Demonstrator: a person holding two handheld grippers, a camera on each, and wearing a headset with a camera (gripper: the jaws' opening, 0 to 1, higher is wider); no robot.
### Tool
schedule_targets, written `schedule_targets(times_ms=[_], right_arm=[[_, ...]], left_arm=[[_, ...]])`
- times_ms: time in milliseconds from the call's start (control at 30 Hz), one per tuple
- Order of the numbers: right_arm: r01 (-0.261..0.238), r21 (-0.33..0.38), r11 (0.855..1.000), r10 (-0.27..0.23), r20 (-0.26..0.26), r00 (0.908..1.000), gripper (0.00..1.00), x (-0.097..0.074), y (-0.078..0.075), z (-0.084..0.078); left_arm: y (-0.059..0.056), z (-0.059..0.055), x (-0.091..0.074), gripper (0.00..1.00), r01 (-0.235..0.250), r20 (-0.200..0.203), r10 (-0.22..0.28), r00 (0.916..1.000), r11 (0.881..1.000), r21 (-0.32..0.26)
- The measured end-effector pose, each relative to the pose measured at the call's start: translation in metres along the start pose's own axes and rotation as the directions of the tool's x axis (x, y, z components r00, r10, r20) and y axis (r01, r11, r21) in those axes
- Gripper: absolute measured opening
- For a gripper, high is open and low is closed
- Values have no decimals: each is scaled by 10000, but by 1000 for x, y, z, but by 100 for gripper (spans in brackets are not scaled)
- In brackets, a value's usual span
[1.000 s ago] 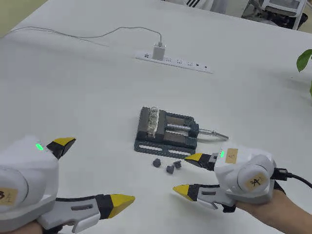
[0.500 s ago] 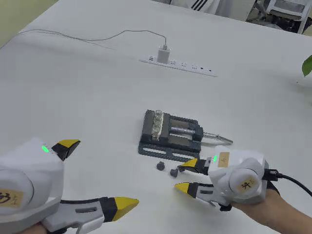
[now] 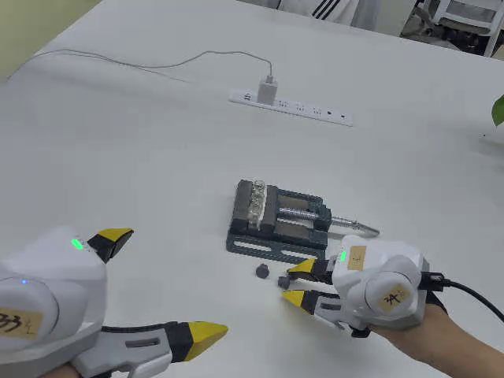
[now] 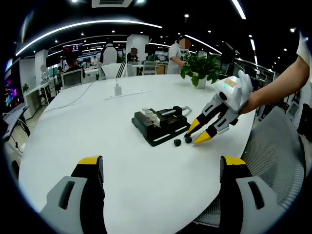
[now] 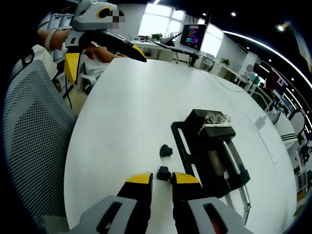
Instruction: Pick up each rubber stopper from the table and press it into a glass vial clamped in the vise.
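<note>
Large white table (image 3: pixel 118 142), matte top, rounded edge. A white power strip (image 3: pixel 291 106) lies on its far part with a charger (image 3: pixel 269 89) plugged in; a thin cable (image 3: pixel 142 61) trails off toward the left. Grey mesh chair (image 5: pixel 34 126) at the near edge. Beyond is an open office: dark ceiling, long curved light strips (image 4: pixel 97 22), potted plant (image 4: pixel 199 68), lit monitor (image 5: pixel 193 36), and people (image 4: pixel 178 53) standing far off.

White tabletop (image 3: pixel 118 142): black vise (image 3: pixel 277 223) clamping glass vials (image 3: pixel 256 200); power strip (image 3: pixel 295 106) beyond. Two rubber stoppers (image 3: pixel 262 271) just before the vise. Right claw (image 3: pixel 296 283), jaws narrowly parted, at the nearer stopper; left claw (image 3: pixel 165 283), jaws spread wide.
</note>
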State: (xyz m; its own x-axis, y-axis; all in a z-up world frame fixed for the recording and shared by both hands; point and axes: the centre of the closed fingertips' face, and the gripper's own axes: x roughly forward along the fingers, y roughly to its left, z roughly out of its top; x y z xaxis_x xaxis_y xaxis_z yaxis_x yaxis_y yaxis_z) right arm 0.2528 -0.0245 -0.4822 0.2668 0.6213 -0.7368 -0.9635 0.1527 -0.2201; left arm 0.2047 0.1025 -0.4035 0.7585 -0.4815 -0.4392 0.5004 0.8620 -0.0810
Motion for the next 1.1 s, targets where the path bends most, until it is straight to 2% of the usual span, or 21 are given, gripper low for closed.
schedule_targets(times_ms=[433, 633, 867, 1100], right_arm=[[45, -1024, 9947, -73, -269, 9996, 8, 2, 0, -1], [70, -2043, 9789, -182, -531, 9984, 8, 2, 1, -3], [103, -2192, 9756, -234, -571, 9981, 7, 2, 0, -3], [129, -1904, 9816, -222, -463, 9987, 7, 0, -1, 0]], left_arm=[[0, -2, 0, 99, -34, -2, 34, 10000, 10000, -85], [0, -2, 0, 99, -38, 8, 38, 10000, 9999, -103], [0, -2, 1, 99, -28, 10, 28, 10000, 10000, -83], [1, -3, 0, 99, -51, 2, 51, 10000, 10000, -86]])
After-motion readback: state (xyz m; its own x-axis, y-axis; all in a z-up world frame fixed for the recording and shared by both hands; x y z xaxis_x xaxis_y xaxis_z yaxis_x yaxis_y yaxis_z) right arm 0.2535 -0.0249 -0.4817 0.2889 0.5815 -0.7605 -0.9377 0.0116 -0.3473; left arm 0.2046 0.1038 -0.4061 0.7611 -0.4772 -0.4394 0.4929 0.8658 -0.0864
